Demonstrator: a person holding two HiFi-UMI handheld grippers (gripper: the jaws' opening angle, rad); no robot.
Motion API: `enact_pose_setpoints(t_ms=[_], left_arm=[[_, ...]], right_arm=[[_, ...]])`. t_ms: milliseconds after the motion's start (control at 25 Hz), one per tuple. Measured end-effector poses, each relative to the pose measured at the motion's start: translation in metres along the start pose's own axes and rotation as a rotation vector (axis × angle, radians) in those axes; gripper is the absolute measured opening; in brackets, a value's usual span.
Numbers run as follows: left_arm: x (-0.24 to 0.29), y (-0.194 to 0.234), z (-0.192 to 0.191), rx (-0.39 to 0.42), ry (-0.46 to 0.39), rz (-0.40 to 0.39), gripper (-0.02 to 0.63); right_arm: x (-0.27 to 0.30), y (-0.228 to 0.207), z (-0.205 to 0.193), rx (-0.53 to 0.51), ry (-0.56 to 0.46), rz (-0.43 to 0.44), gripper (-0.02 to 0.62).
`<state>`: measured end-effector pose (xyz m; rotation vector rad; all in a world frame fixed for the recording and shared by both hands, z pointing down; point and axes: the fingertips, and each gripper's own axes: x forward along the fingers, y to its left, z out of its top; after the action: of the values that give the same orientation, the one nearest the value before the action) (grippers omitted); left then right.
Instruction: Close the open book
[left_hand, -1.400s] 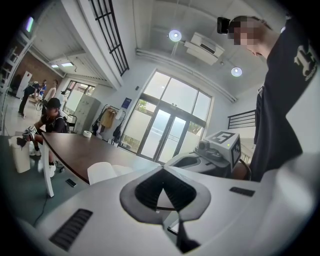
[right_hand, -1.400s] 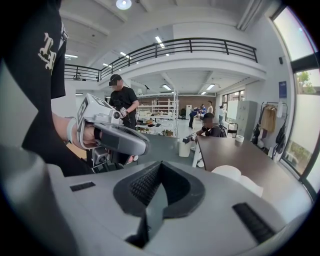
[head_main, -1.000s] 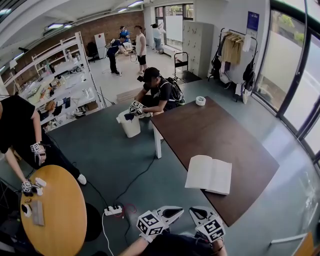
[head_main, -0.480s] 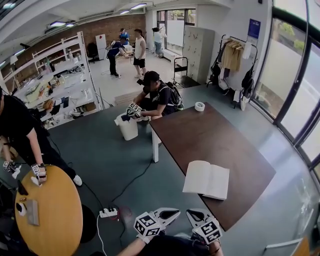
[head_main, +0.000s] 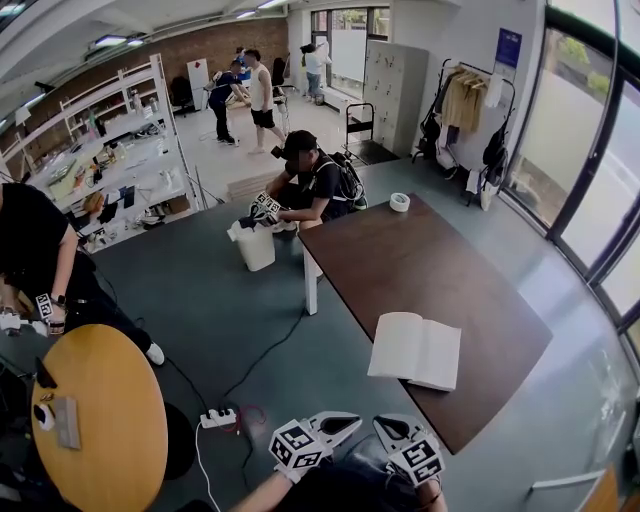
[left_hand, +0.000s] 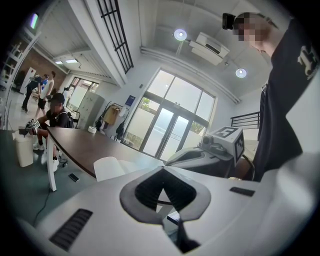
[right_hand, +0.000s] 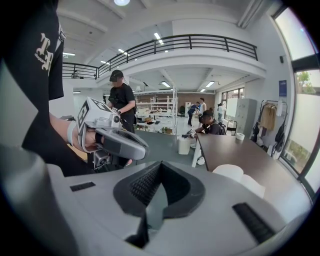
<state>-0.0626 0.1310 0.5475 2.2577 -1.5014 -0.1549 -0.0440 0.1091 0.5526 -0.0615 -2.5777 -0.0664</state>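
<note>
Hovering side by side, low and short of the table edge, tips pointing toward it: white left two-jaw gripper (head_main: 352, 419) and white right two-jaw gripper (head_main: 381, 423). Showed jaws pressed together on each, with nothing between them. Found the open white-paged book (head_main: 417, 350) farther on, lying flat and pages-up near the closest corner of the dark brown rectangular table (head_main: 420, 260), well apart from both grippers. Noted a white tape roll (head_main: 400, 202) at the table's far end.

No legible text or numbers
</note>
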Motion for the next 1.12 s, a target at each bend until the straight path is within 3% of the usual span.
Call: enact_pose_setpoints(t_ms=[360, 1120], left_arm=[[-0.011, 0.012, -0.009, -0.022, 0.006, 0.040, 0.002], [0.015, 0.040, 0.012, -0.011, 0.024, 0.062, 0.002]], right_arm=[[0.014, 0.009, 0.003, -0.007, -0.009, 0.040, -0.011], [0.008, -0.029, -0.003, 0.025, 0.028, 0.021, -0.011]])
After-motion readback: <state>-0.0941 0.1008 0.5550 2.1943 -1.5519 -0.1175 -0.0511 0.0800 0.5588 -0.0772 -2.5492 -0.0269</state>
